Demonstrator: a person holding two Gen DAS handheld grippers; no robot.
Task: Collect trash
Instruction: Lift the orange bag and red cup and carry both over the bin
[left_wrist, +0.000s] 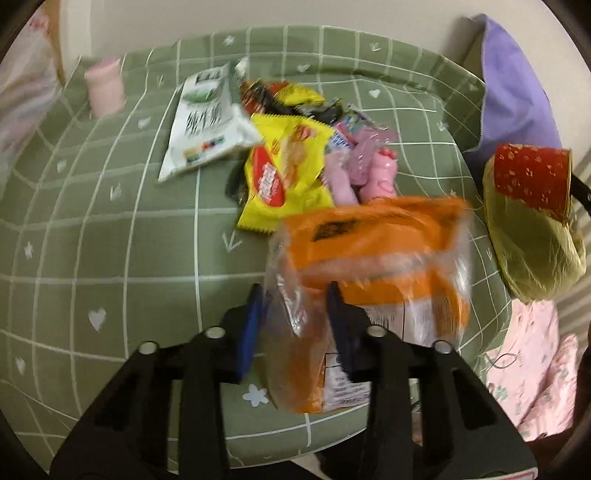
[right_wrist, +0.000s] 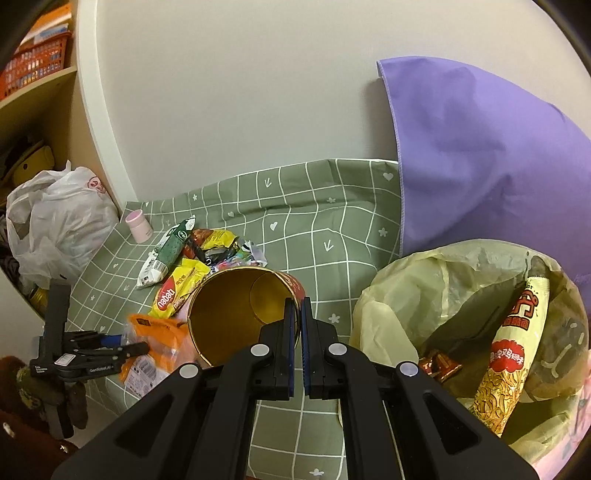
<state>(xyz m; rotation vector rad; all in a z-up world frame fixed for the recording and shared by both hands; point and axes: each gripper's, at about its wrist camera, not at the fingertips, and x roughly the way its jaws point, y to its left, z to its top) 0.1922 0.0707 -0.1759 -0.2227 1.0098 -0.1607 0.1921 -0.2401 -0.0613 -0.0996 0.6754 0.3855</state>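
My left gripper (left_wrist: 295, 325) has its fingers pinching a crinkly orange-and-clear plastic snack wrapper (left_wrist: 373, 251) on the green checked bedsheet (left_wrist: 110, 258). My right gripper (right_wrist: 298, 350), fingers closed and empty, hovers near the yellowish trash bag (right_wrist: 424, 295) at three o'clock. Advice: grip the film firmly before lifting.

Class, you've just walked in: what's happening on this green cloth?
A person is clearing wrappers off the cloth. The left claw pinches an orange packet. The right claw, shut, seems to grip a tipped tin by its rim, beside a yellow bag already holding trash.
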